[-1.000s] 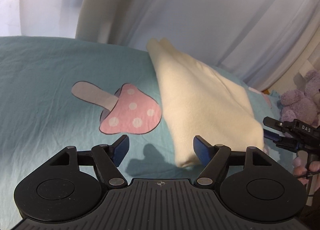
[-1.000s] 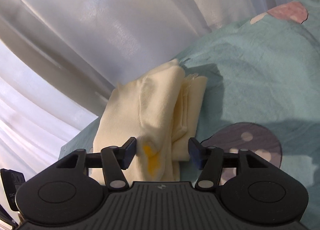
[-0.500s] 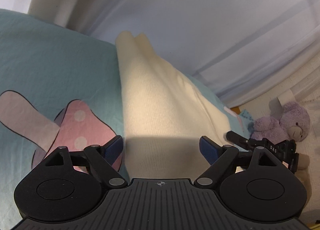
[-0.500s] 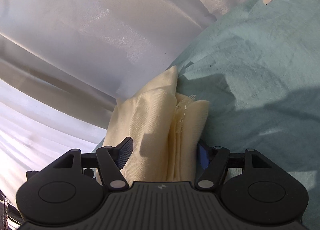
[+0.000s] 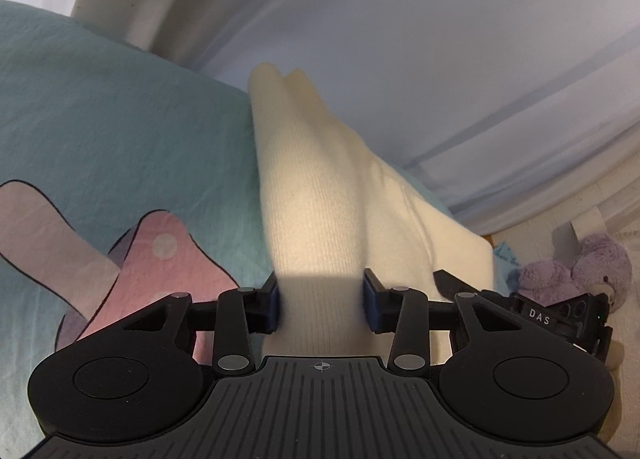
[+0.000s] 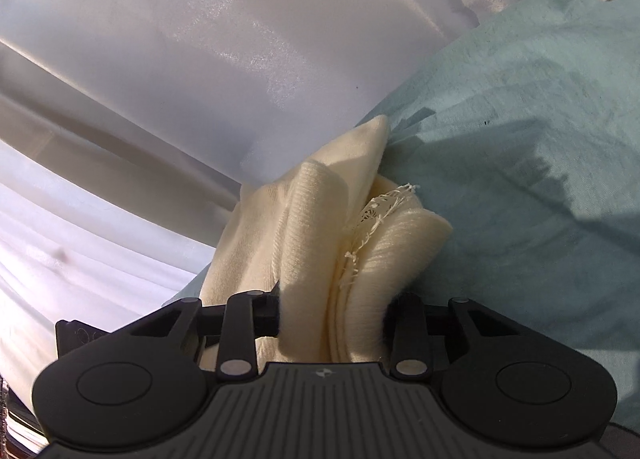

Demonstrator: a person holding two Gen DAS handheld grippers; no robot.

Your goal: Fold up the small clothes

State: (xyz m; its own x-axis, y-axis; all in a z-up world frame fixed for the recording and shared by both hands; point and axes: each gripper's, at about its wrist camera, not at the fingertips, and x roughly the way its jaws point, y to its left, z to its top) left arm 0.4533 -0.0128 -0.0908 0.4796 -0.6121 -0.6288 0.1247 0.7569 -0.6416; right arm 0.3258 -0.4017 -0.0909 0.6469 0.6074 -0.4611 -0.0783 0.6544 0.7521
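A cream knitted garment (image 5: 316, 215) lies folded on the teal bed sheet (image 5: 120, 131). My left gripper (image 5: 321, 305) is closing on its near end, and both blue pads press into the cloth, bunching it into a ridge. In the right wrist view the same cream garment (image 6: 320, 243) shows its layered, frayed edge. My right gripper (image 6: 334, 317) is closing on those stacked layers, with the pads squeezing them on both sides. The right gripper (image 5: 532, 313) also shows at the far side of the garment in the left wrist view.
A pink mushroom print (image 5: 156, 259) marks the sheet left of the garment. White curtains (image 6: 200, 39) hang behind the bed edge. A purple plush toy (image 5: 580, 271) sits on the floor at the right.
Both grippers moved in over the garment's ends and their jaws went from wide open to pinching the cloth. The fabric has bunched up between the pads.
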